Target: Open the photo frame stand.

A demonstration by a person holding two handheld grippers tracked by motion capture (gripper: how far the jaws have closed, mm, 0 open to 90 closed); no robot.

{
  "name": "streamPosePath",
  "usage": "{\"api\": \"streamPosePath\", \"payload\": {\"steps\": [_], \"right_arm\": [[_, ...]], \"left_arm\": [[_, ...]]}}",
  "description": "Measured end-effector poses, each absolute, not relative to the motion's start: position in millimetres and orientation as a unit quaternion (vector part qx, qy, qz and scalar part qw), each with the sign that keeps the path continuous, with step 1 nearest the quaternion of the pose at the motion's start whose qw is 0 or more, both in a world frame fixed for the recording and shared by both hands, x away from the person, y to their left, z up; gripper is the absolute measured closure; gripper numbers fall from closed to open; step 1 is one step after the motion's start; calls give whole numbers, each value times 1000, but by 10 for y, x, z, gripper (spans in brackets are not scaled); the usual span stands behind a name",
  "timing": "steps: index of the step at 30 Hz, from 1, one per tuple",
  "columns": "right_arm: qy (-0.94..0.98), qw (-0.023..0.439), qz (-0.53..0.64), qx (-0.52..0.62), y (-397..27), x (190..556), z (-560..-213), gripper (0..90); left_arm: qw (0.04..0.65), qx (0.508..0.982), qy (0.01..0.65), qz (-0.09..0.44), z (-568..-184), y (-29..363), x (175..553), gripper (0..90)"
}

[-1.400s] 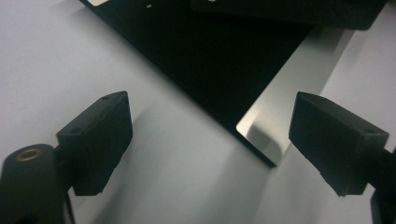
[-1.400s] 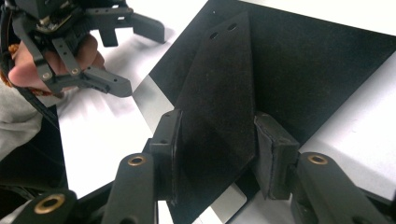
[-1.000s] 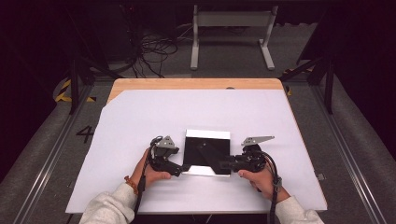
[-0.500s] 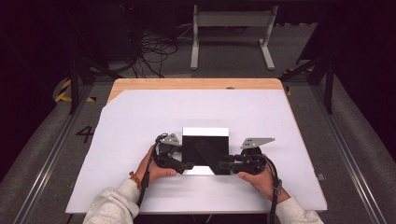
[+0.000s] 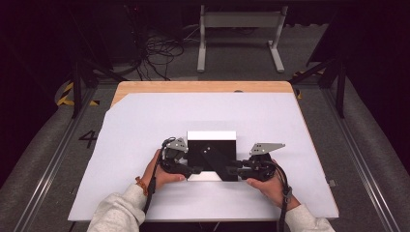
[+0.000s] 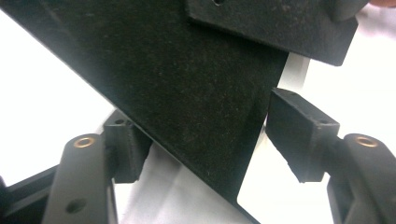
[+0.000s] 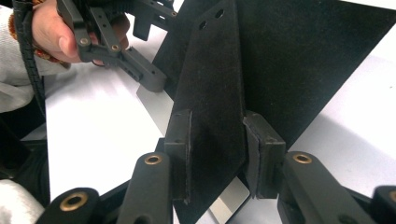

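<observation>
A: Where is the black folder [image 5: 211,155] now?

B: It lies near the middle of the white sheet [image 5: 145,125] that covers the table [image 5: 203,87], close to the person's edge. Its cover looks partly lifted, and a pale inner page [image 5: 205,177] shows at the near edge.

A: What does the right gripper [image 5: 233,170] do?

B: In the right gripper view its two pads [image 7: 180,140] press on a narrow black flap [image 7: 212,93] of the folder, one on each side, so it pinches this flap. Its jaws have just been closing a little more on it.

A: And the left gripper [image 5: 196,170]?

B: Its jaws have just been closing, with the corner of the black cover [image 6: 187,102] between them. In the left gripper view one pad [image 6: 299,130] stands apart from the edge of the cover, with white showing in the gap, and the other is against or just under it; I cannot tell which. So I judge it is spread around the corner, not yet gripping.

A: How to do this step well?

B: I think the left gripper should close until both pads sit flat on the cover, not only on the tip of the corner, where it may slip. The right one should keep its pinch firm and quiet meanwhile. Then both can lift together, slowly, so the thin board does not twist or drag the sheet.
</observation>
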State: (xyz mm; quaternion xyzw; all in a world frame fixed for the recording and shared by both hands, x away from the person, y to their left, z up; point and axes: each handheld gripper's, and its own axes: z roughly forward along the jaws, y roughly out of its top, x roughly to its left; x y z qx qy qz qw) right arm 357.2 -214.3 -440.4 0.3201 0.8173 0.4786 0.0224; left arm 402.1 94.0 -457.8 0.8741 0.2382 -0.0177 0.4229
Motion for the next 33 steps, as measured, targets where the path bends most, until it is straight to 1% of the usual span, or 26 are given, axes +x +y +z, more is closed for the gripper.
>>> {"api": "streamPosePath", "payload": {"steps": [1, 6, 9, 12, 13, 14, 17, 20, 26, 30, 32, 33], "right_arm": [[817, 25, 479, 320, -2142, 3568, -4397, 676], [816, 39, 481, 318, -2127, 3563, -4378, 686], [817, 43, 481, 316, -2123, 3560, -4368, 694], [815, 55, 483, 314, -2102, 3553, -4334, 720], [815, 55, 483, 314, -2102, 3553, -4334, 720], [815, 57, 484, 313, -2096, 3551, -4322, 728], [811, 65, 490, 312, -2083, 3541, -4282, 762], [815, 75, 485, 309, -2064, 3529, -4273, 772], [818, 80, 481, 305, -2062, 3518, -4282, 779], [821, 83, 478, 300, -2057, 3499, -4278, 780], [823, 84, 477, 297, -2056, 3493, -4279, 781], [823, 84, 477, 297, -2056, 3493, -4279, 781]], "left_arm": [[427, 872, 237, -14, -4567, 952, 4022, 386], [425, 873, 238, 6, -4539, 945, 4006, 395], [429, 872, 235, 14, -4524, 956, 4006, 423], [426, 873, 230, 57, -4467, 954, 3980, 437], [426, 873, 230, 57, -4467, 954, 3980, 443], [428, 872, 230, 69, -4452, 954, 3973, 443], [431, 865, 233, 104, -4407, 960, 3975, 503], [431, 864, 232, 121, -4396, 943, 3969, 516], [436, 861, 230, 126, -4390, 959, 3952, 544], [441, 859, 229, 121, -4406, 976, 3943, 555], [438, 862, 229, 111, -4440, 983, 3954, 553], [438, 862, 229, 111, -4440, 983, 3954, 534]]}}
